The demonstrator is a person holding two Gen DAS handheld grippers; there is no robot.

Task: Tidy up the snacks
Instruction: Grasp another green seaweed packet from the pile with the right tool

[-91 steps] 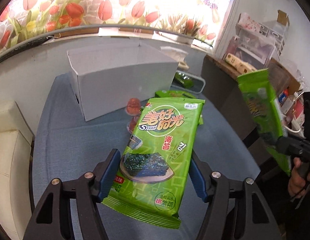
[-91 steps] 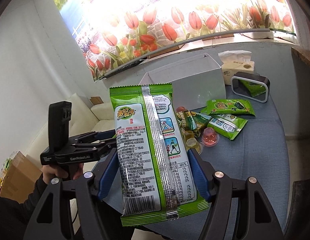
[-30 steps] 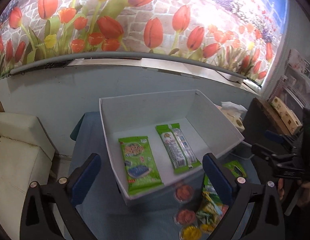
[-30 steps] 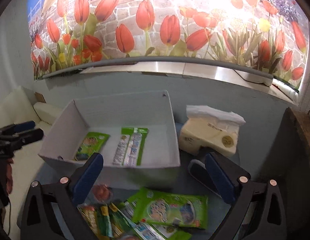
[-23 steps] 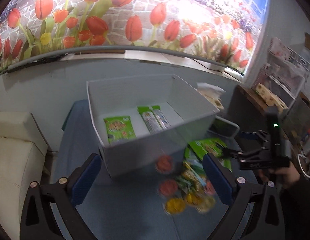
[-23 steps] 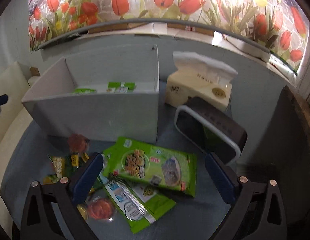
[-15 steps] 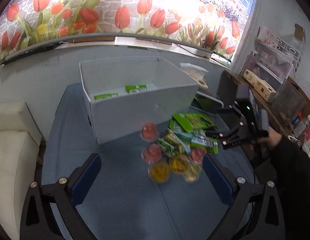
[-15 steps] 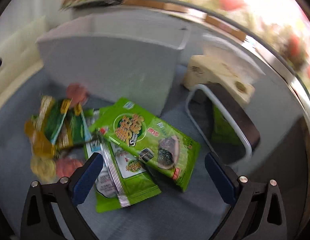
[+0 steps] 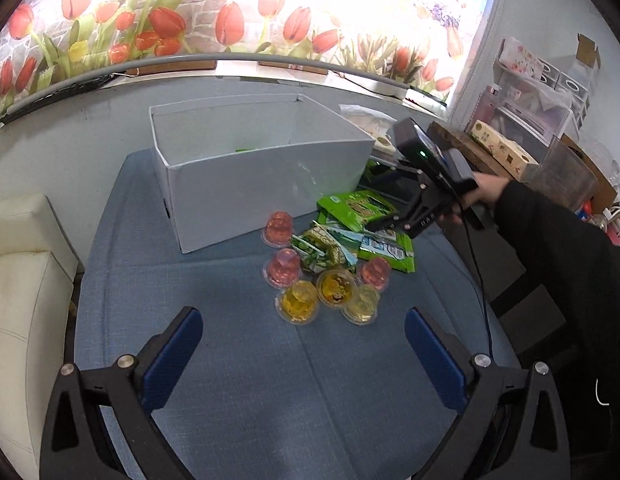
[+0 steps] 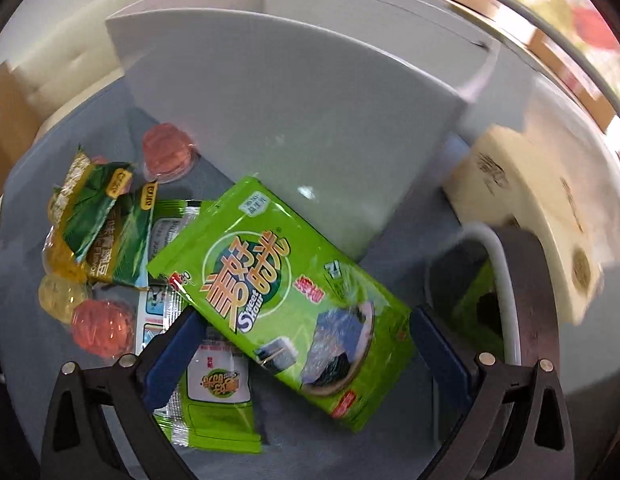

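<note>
A white cardboard box (image 9: 250, 184) stands at the back of the blue table; it also shows in the right wrist view (image 10: 294, 120). In front of it lies a pile of snacks: green seaweed packs (image 9: 354, 210), small green packets (image 9: 322, 250) and several red and yellow jelly cups (image 9: 334, 288). My left gripper (image 9: 302, 360) is open and empty, above bare table in front of the pile. My right gripper (image 10: 302, 348) is open and low over the top seaweed pack (image 10: 286, 284), which lies between its fingers. A second pack (image 10: 210, 376) lies underneath.
A tissue box (image 10: 530, 216) and a dark white-rimmed bin (image 10: 506, 304) holding a green pack stand right of the box. A cream sofa (image 9: 18, 288) is at the left. Cluttered shelves (image 9: 530, 120) are at the right.
Both grippers let go of their seaweed packs in the box, then drew back. The left pulled away to the table's near side; the right dropped low over the top pack in the pile.
</note>
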